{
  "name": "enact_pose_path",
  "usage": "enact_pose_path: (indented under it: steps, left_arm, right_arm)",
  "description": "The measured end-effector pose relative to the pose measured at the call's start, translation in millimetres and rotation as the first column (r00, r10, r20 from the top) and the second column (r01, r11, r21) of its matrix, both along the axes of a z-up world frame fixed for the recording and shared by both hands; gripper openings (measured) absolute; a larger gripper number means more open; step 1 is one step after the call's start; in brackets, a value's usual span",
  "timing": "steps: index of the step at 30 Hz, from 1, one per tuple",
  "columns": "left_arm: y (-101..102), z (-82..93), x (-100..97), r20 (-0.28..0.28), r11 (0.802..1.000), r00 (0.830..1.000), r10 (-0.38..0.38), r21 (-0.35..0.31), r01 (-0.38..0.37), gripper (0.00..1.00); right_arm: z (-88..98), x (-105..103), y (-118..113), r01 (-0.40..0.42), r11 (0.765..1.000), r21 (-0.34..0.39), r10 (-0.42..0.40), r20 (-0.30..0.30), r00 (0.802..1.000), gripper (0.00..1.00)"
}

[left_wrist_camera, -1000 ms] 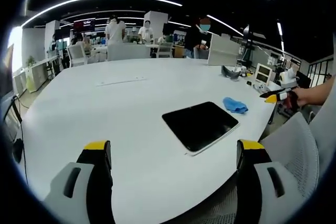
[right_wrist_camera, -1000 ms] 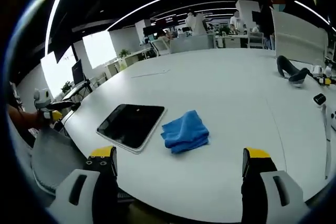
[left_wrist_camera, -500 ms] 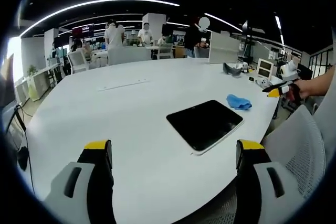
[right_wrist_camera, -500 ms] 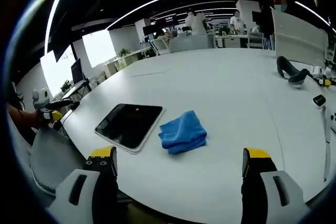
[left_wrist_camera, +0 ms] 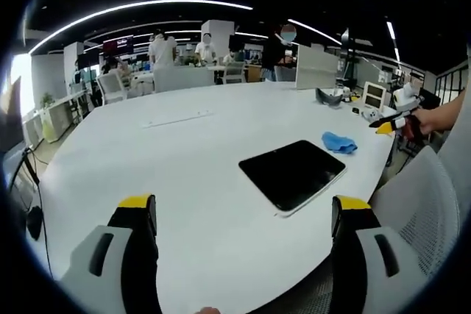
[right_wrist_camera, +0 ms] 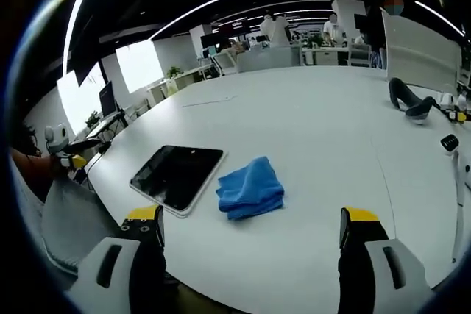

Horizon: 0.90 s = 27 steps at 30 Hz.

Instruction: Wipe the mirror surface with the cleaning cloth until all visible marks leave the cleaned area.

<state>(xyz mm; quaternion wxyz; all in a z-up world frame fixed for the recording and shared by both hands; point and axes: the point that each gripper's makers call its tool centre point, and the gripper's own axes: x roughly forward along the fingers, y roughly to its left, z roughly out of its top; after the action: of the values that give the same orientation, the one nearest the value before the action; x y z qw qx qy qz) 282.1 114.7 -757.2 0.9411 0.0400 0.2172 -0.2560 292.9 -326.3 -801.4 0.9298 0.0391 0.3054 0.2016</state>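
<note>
1. Right now my left gripper hangs above the near edge of the white worktop, its yellow-tipped jaws spread wide and holding nothing.
2. My right gripper hangs over the same worktop from the other side, jaws likewise released and empty.
3. Ahead of my left jaws lies the mirror, a dark rounded rectangle with a pale border, flat on the worktop close to its curved edge.
4. From my right gripper view the mirror sits left of centre, and the blue cloth lies folded just beside its right side; I cannot tell whether they touch.
5. From my left gripper view the cloth is a small blue heap beyond the mirror's far corner.
6. My right gripper also shows at the right of the left gripper view, held in my hand, off the worktop's edge.
7. A grey mesh chair back stands by the worktop's edge near the mirror.
8. Several people stand at desks far behind.
</note>
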Motion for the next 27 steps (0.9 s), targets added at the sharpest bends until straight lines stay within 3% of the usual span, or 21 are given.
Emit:
enact_pose_path:
  steps: [6, 27]
  left_arm:
    - [7, -7.2, -0.9, -0.034, 0.999, 0.999, 0.025, 0.034, -0.024, 0.99]
    - [4, -6.5, 1.5, -0.017, 0.999, 0.999, 0.028, 0.043, -0.027, 0.99]
  right_arm:
    - [5.4, 8, 1, -0.001, 1.0, 0.001, 0.001, 0.014, 1.0, 0.98]
    - [16.1, 33, 6, 0.019, 1.0, -0.008, -0.019, 0.038, 0.999, 0.96]
